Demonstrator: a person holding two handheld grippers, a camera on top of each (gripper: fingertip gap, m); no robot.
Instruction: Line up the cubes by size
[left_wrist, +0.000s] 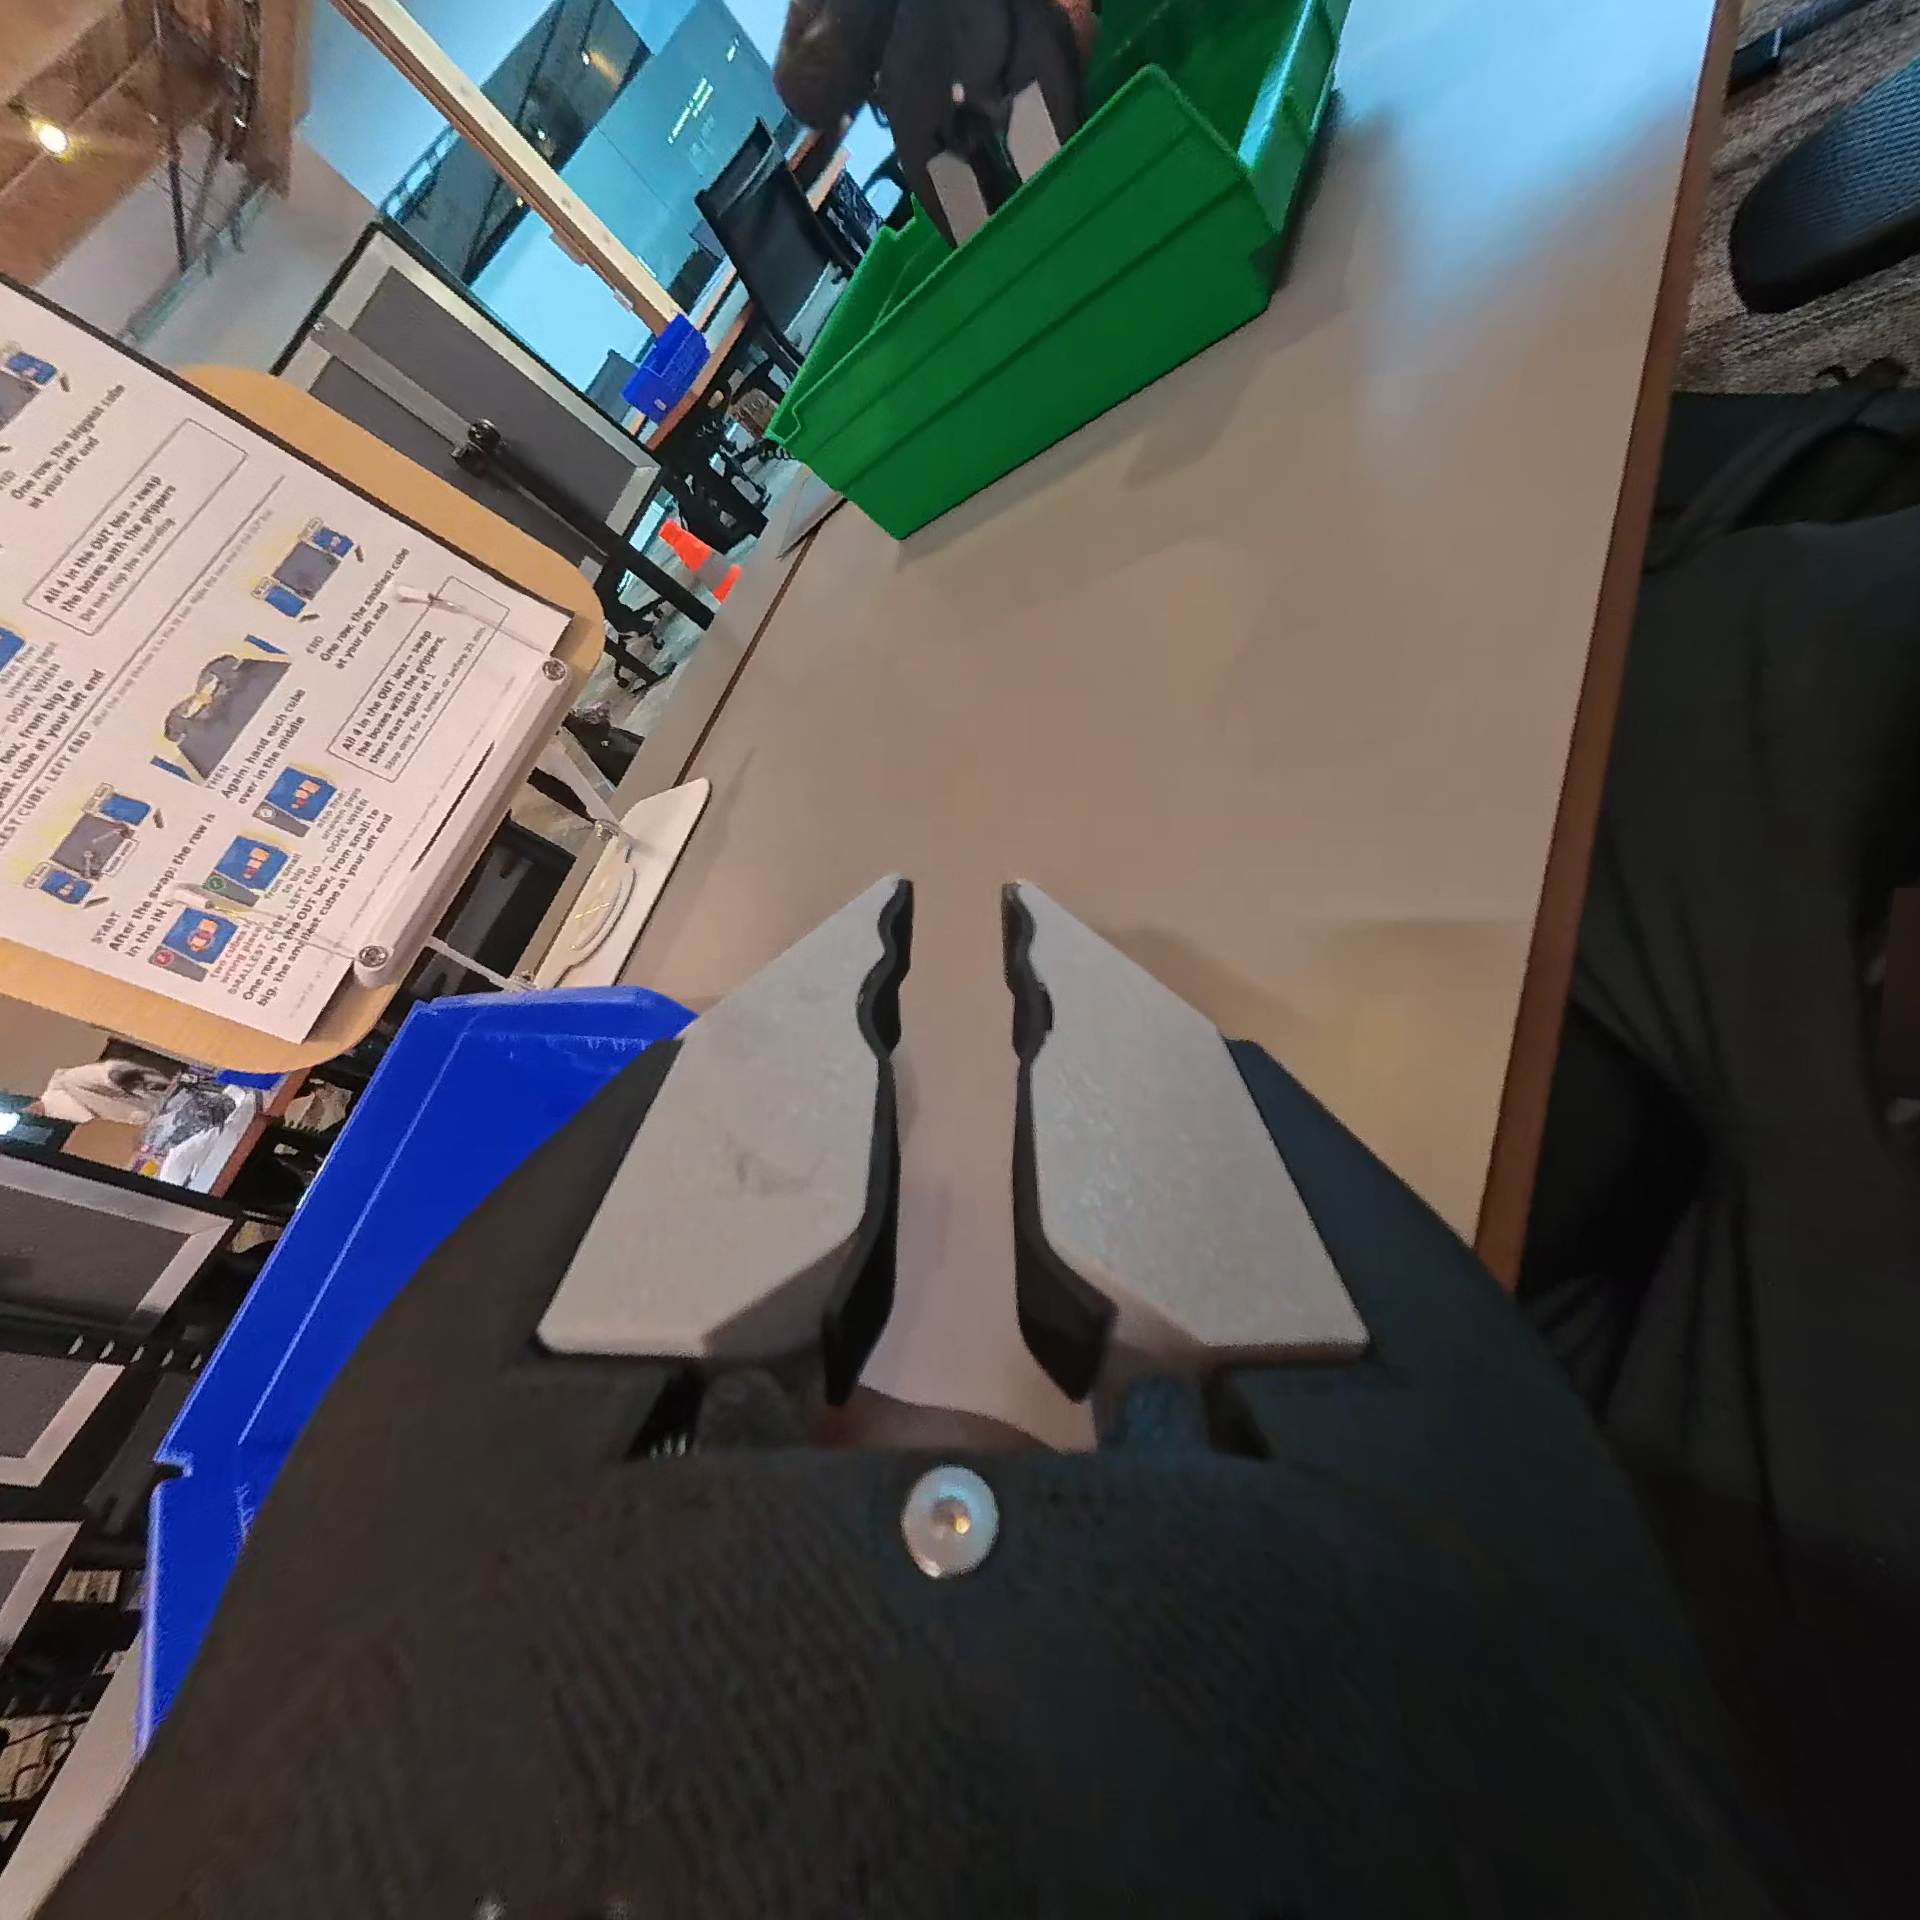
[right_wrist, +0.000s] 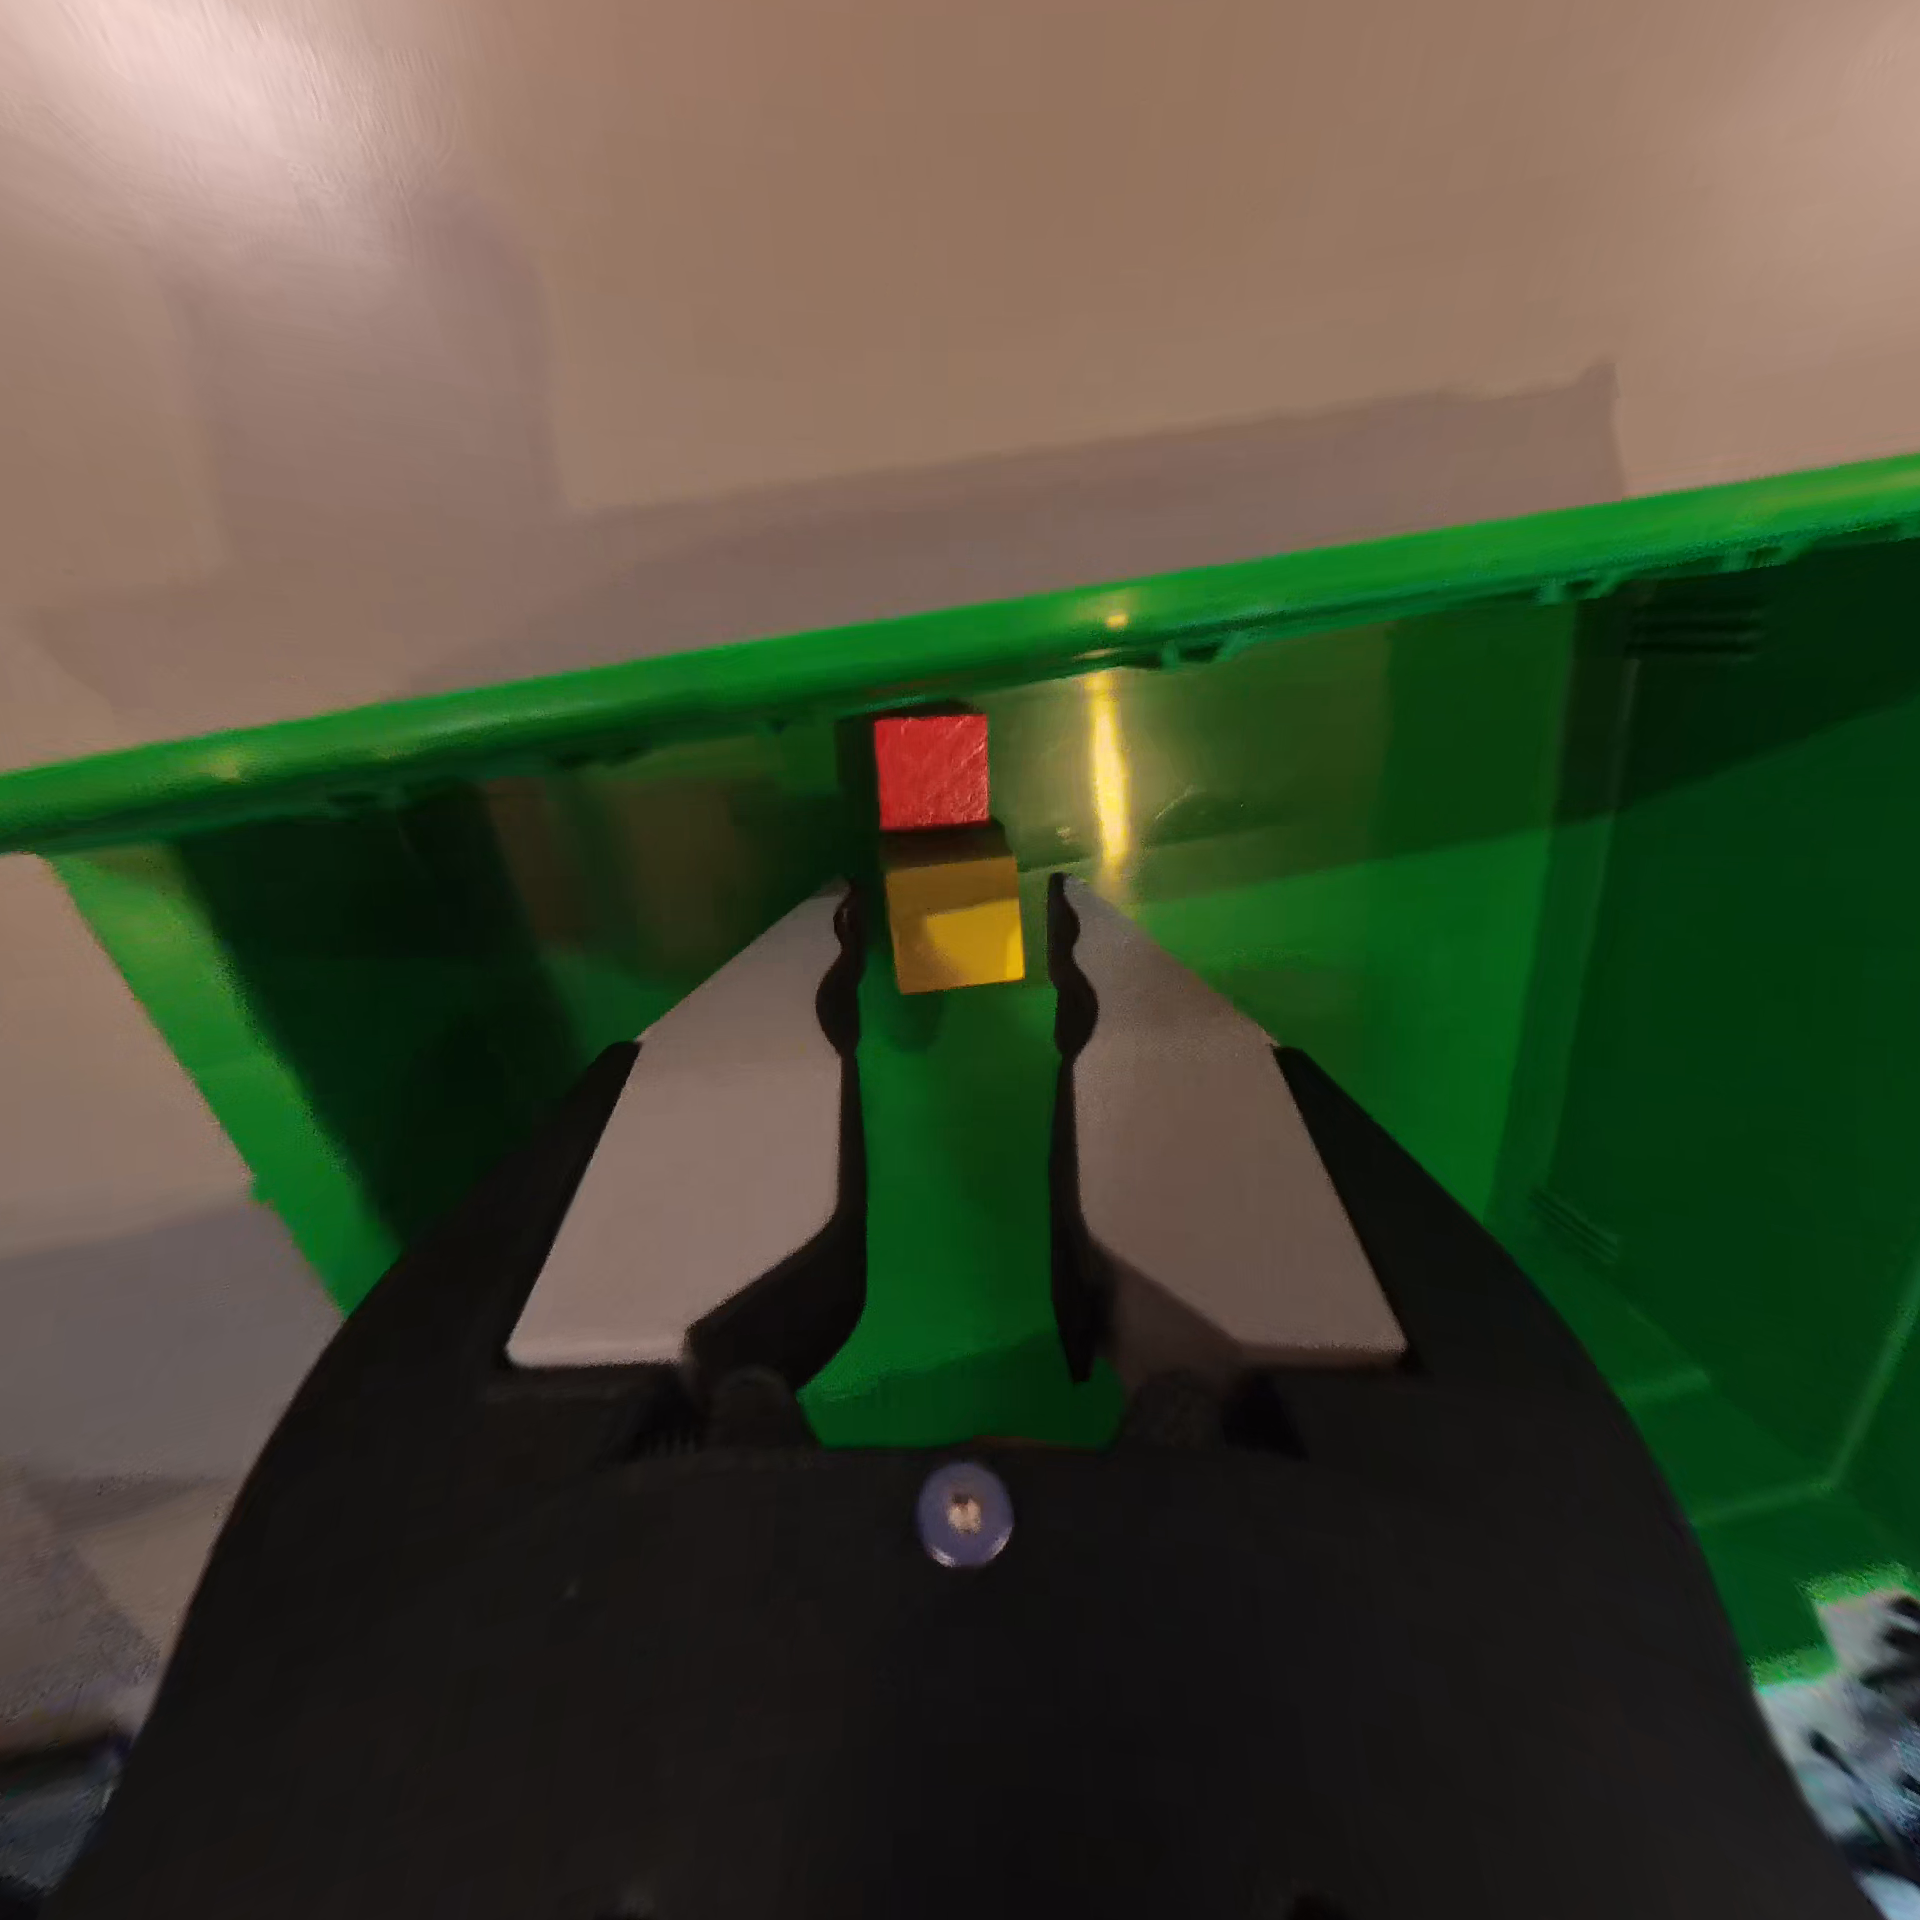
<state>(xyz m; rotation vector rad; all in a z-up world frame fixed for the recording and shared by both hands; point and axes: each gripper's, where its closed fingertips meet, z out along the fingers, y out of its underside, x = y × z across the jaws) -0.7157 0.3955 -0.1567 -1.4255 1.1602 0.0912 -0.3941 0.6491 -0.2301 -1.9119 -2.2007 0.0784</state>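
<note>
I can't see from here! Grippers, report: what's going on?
Left gripper open, empty, over table. Right gripper open inside green bin, lined on yellow cube. Red cube right behind it.

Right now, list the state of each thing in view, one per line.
left gripper: jaws slightly apart, empty, over the table.
right gripper: jaws open, inside the green bin.
yellow cube: between the tips, ungripped.
red cube: against the bin's far wall.
blue bin: contents hidden.
</note>
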